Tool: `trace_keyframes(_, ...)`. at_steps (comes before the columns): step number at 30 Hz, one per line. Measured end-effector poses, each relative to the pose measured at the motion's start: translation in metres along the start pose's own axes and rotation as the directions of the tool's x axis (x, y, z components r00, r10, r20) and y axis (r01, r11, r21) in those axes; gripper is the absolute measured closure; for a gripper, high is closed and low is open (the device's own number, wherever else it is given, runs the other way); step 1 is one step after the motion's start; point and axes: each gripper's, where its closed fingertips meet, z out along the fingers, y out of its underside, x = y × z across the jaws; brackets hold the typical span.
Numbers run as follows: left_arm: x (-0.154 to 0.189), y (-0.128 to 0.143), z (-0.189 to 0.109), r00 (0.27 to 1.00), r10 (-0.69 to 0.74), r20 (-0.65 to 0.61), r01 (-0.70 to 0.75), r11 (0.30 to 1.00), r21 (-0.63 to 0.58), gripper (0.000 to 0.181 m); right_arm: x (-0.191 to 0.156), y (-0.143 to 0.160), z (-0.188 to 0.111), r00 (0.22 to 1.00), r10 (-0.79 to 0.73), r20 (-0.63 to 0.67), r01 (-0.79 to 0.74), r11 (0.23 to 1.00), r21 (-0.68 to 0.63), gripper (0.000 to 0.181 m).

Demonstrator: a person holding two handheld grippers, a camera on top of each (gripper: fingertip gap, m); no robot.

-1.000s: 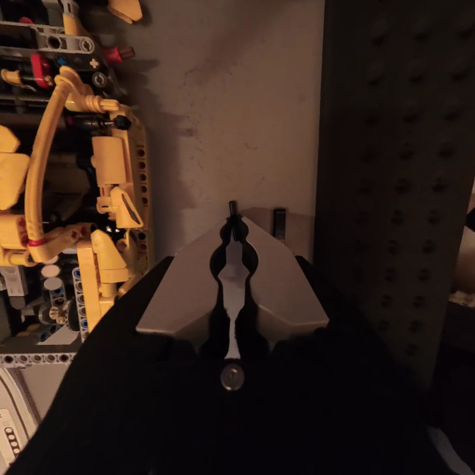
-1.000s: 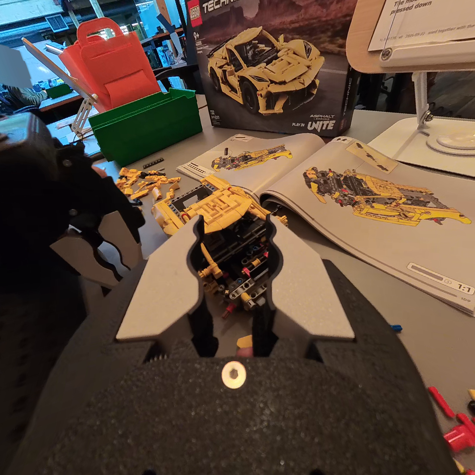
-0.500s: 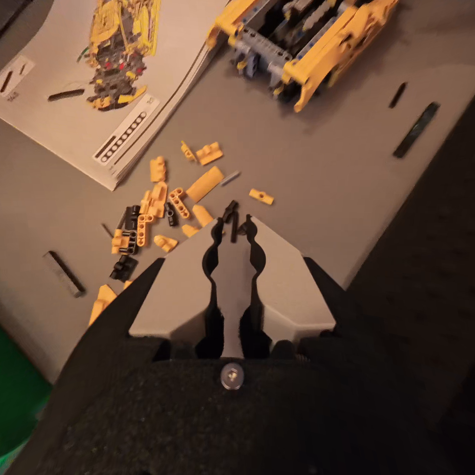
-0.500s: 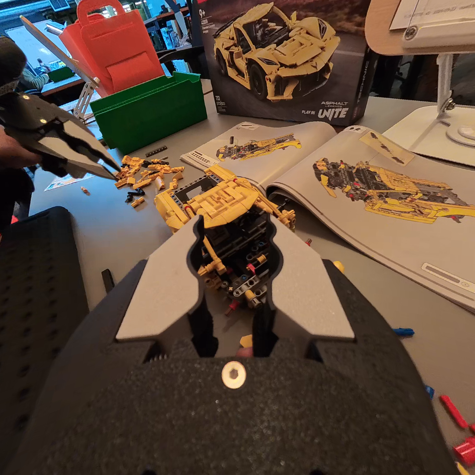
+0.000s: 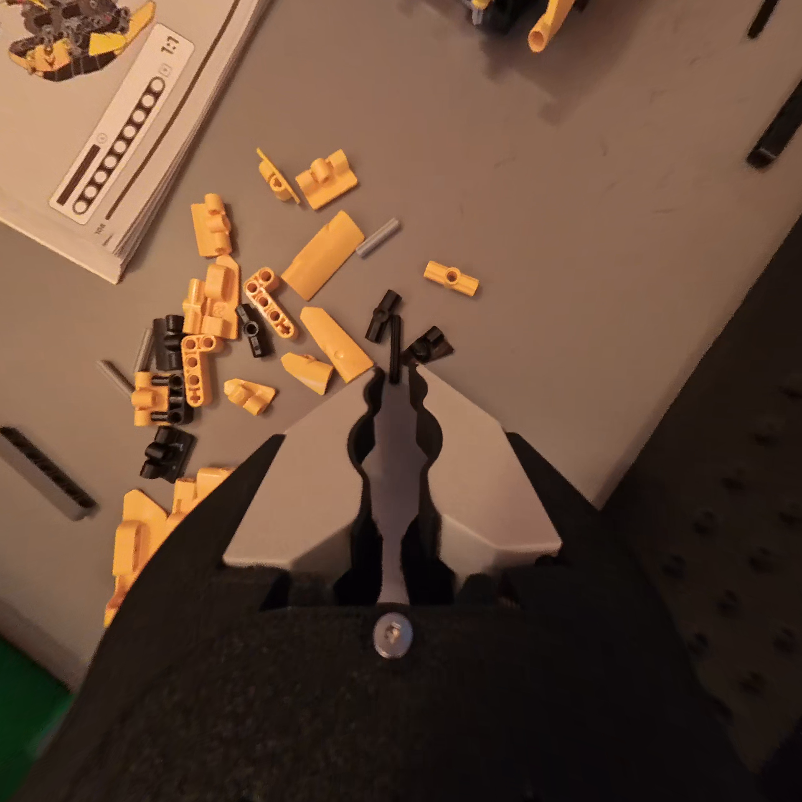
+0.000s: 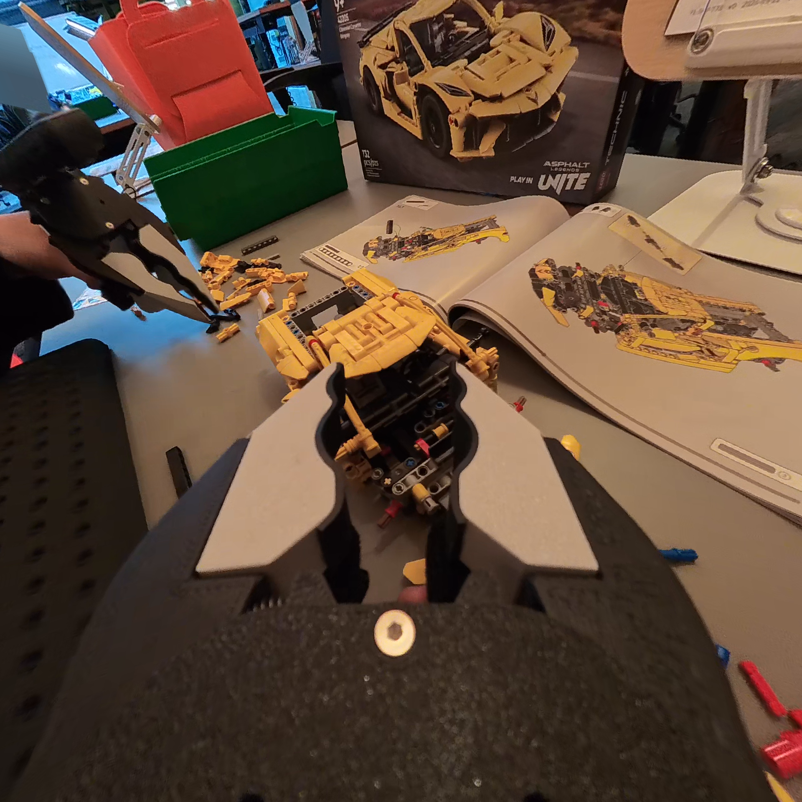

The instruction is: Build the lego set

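Observation:
The part-built yellow car model stands on the grey table. My right gripper is open, its jaws wide on either side of the model's near end. I cannot tell if they touch it. My left gripper is low over a pile of loose yellow and black pieces and slightly open. A thin black axle lies with its end between the tips, with a gap on each side. The left gripper also shows in the right wrist view, tips down at the table.
The open instruction booklet lies right of the model, with the set's box behind it. A green bin and a red bag stand at the back left. A black perforated mat covers the near left. Red pins lie near right.
My left gripper has swung from beside the model to the loose-piece pile and dropped closer to the table. Its jaws have parted around the black axle. The right gripper has barely moved.

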Motion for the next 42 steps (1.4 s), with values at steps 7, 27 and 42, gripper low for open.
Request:
trace_keyframes(7,-0.004,0.004,-0.008,0.997,0.073,0.018,-0.071,0.996,-0.06,0.177,0.002,0.0,-0.001,1.0,0.005,-0.004,-0.005,1.0,0.0,0.136)
trace_keyframes(27,-0.143,-0.074,0.033,0.873,0.4,-0.281,-0.483,0.791,-0.376,0.177,0.002,0.004,-0.001,1.0,0.009,-0.005,-0.009,1.0,-0.009,0.137)
trace_keyframes(42,0.135,-0.149,0.028,0.754,0.468,-0.461,-0.447,0.88,0.161,0.178,-0.001,0.002,-0.001,1.0,0.014,0.008,-0.014,1.0,-0.005,0.137)
